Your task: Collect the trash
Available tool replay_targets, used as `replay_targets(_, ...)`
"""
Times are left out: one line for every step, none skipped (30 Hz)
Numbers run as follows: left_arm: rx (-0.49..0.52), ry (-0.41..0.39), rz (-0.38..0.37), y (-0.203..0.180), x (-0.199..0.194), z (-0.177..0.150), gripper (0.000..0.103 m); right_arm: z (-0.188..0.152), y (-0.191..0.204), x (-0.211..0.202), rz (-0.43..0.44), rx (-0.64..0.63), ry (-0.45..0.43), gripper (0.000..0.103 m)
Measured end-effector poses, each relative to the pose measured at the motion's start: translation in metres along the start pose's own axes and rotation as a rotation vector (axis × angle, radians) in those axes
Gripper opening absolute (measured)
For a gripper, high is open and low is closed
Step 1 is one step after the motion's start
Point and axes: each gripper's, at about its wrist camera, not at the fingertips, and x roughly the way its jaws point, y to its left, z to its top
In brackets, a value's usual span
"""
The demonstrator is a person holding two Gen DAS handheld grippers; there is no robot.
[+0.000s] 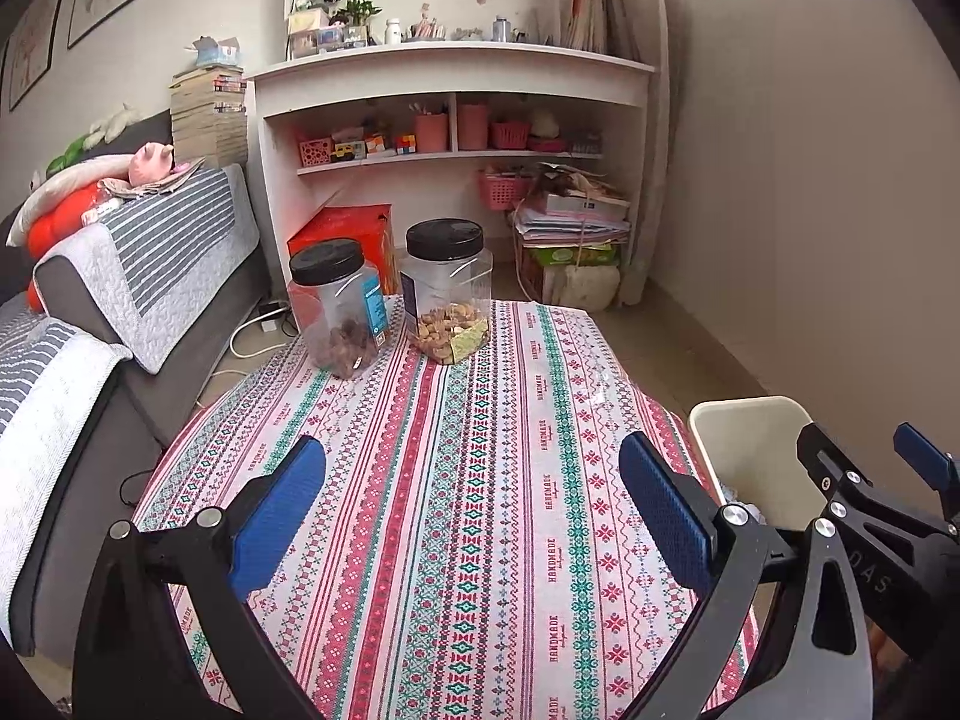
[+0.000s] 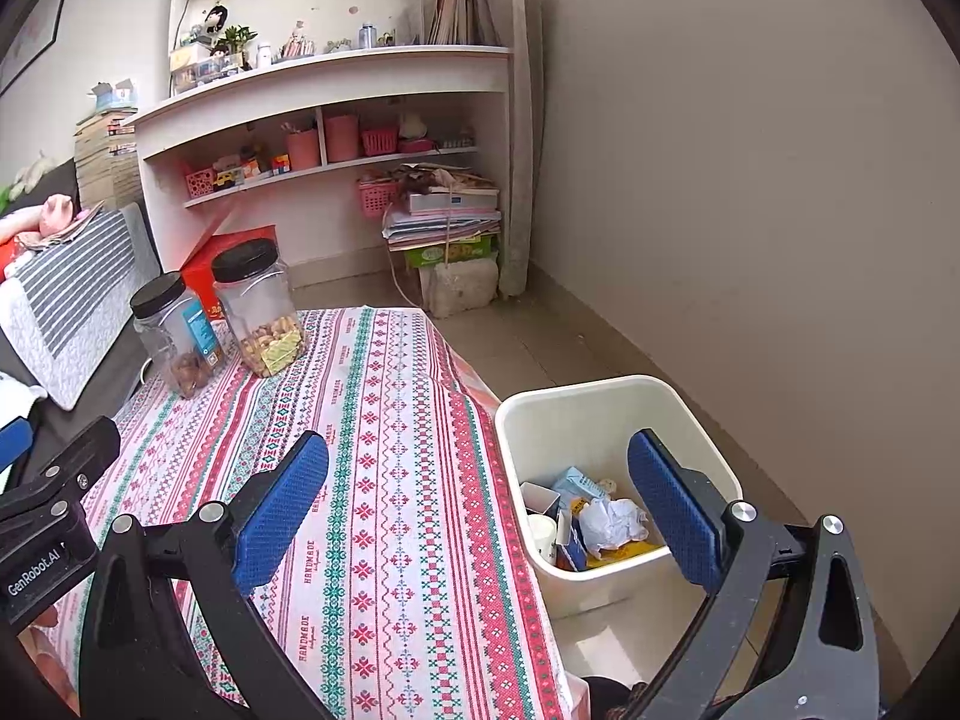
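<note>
The counter (image 1: 480,480) is covered by a striped cloth patterned in pink, red and green, and its near and middle parts are bare. Beside its right edge, on the floor, stands a cream waste bin (image 2: 600,414) with an open top. In the right wrist view the bin holds the collected trash (image 2: 600,525): a crumpled white paper ball, a light blue carton, a small open white box, a white cup-like piece, and blue and yellow packaging underneath, all lying loosely against one another. From the left wrist view only the bin's (image 1: 750,438) rim and inner wall show.

At the far left corner of the counter stand two clear plastic jars with black screw lids, both upright and close together. The larger jar (image 1: 447,294) is about a quarter full of pale nuts with a yellow-green packet against its wall. The smaller jar (image 1: 342,312), with a blue label, holds a low layer of darker brown pieces.

The left hand-held gripper (image 1: 474,504) hangs over the counter with its blue pads wide apart and nothing between them. The right hand-held gripper (image 2: 480,504) is likewise spread wide and empty, one pad over the cloth, the other over the bin.
</note>
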Motion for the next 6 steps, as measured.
replay_targets(-0.001,0.006,-0.005,0.0002,0.0004,0.0003,0.096,0.0000,-0.0001,-0.0002,-0.001,0.002,-0.001,0.096)
replay_targets(-0.002,0.013,-0.005,0.0001,0.0008,0.0003,0.096,0.0000,-0.0004,-0.0003,-0.001,0.004,-0.002,0.096)
replay_targets(-0.006,0.017,-0.004,0.0009,0.0011,0.0004,0.096,-0.0005,0.0005,-0.0008,-0.003,0.007,-0.002,0.096)
replay_targets(-0.009,0.020,-0.005,0.0010,0.0014,0.0001,0.096,-0.0007,0.0005,-0.0009,-0.003,0.006,-0.002,0.096)
replay_targets(-0.011,0.023,-0.005,0.0007,0.0016,-0.0002,0.096,-0.0005,0.0004,-0.0009,-0.002,0.005,-0.002,0.096)
replay_targets(-0.012,0.026,-0.005,0.0008,0.0024,0.0000,0.096,-0.0005,0.0006,-0.0009,-0.003,0.005,-0.003,0.096)
